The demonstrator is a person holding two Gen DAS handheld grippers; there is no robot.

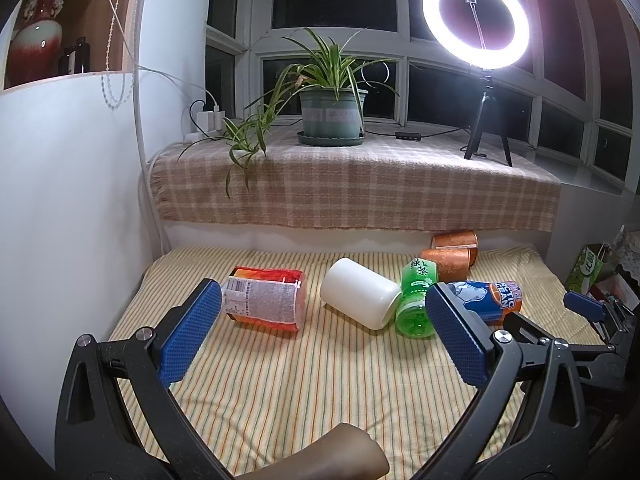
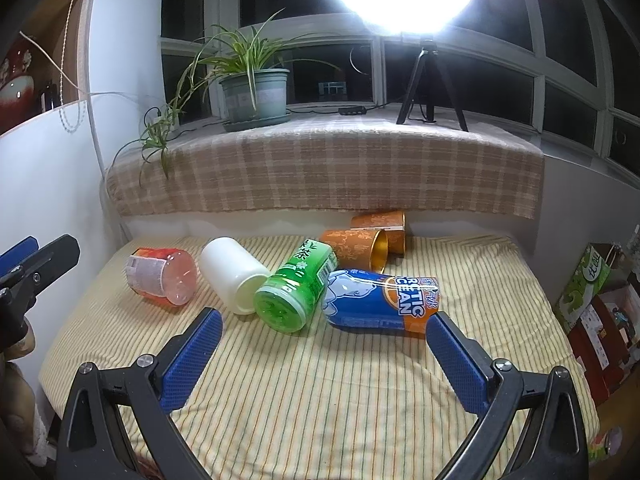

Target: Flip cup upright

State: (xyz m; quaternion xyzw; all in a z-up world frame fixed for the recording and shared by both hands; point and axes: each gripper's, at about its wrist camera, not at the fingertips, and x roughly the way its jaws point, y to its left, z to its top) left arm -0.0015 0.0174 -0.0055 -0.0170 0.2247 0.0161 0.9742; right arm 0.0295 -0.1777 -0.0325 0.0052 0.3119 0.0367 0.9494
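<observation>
Several cups lie on their sides on the striped cloth (image 1: 304, 384): a red-orange labelled cup (image 1: 264, 300), a white cup (image 1: 360, 298), a green tea cup (image 1: 416, 300), a blue-orange cup (image 1: 490, 300) and two copper cups (image 1: 448, 262). The same cups show in the right wrist view: red (image 2: 162, 276), white (image 2: 234, 274), green (image 2: 296, 286), blue (image 2: 380, 300), copper (image 2: 356, 246). My left gripper (image 1: 324, 332) is open and empty, in front of the red and white cups. My right gripper (image 2: 324, 350) is open and empty, in front of the green and blue cups.
A raised ledge with a plaid cloth (image 1: 352, 188) runs behind the cups, bearing a potted plant (image 1: 332, 112) and a ring light on a tripod (image 1: 478, 20). A white wall (image 1: 72, 200) stands at left. Boxes (image 2: 592, 304) stand off the right edge.
</observation>
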